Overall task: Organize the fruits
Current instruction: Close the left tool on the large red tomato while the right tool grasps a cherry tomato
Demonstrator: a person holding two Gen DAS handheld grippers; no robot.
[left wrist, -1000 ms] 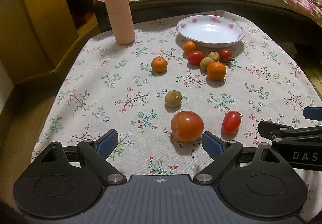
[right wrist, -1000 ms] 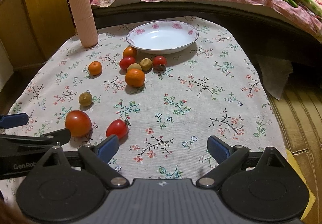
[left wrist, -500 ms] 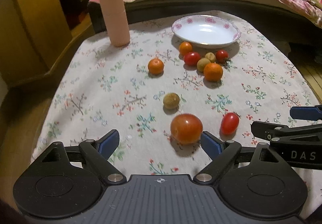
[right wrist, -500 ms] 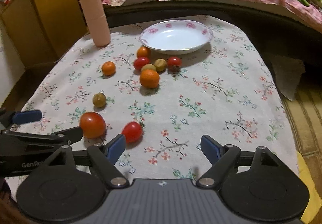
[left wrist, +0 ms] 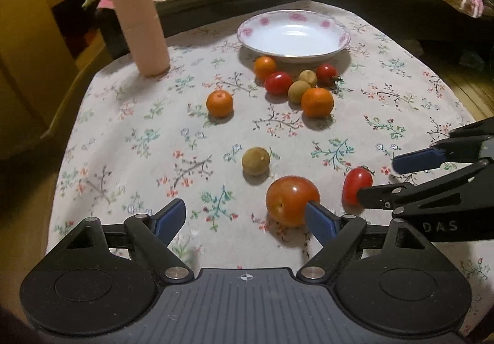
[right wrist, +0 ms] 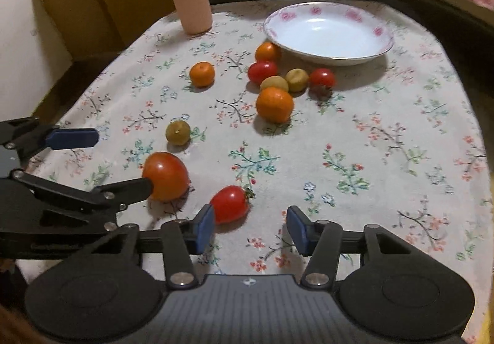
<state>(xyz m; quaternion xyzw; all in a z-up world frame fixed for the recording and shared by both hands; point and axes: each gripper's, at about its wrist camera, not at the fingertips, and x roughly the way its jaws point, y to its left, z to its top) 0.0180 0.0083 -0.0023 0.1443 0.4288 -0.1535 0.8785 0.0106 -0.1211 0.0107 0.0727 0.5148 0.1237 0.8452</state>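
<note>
**Both grippers low at the near fruits, nothing gripped yet**

Left gripper (left wrist: 245,219) held low over the tabletop (left wrist: 129,127), fingers wide apart, right blue pad touching or just beside the large tomato (left wrist: 291,200) at lower centre of the left wrist view. Tomato lying off to the right of the gap rather than inside it, so probably a lining-up pose, not yet a grasp.

Right gripper (right wrist: 250,228) likewise low, fingers apart, left pad right against the oblong cherry tomato (right wrist: 230,203) at lower centre of its own view; fruit again beside the pad, not between the pads. Likely aimed here because these two fruits lie nearest the front edge.

White plate with pink flower rim (left wrist: 295,35) empty at upper centre, presumably the destination. Clustered just in front of it: two small oranges (left wrist: 317,102), two cherry tomatoes (left wrist: 278,83) and two brownish longan-like fruits (left wrist: 299,91). Third orange (left wrist: 219,103) apart at centre left, another longan-like fruit (left wrist: 255,161) alone just beyond the large tomato. Tall pink cylindrical container (left wrist: 137,19) upright at upper left, clear of the work.

Task judged barely begun, with every fruit on the cloth.
</note>
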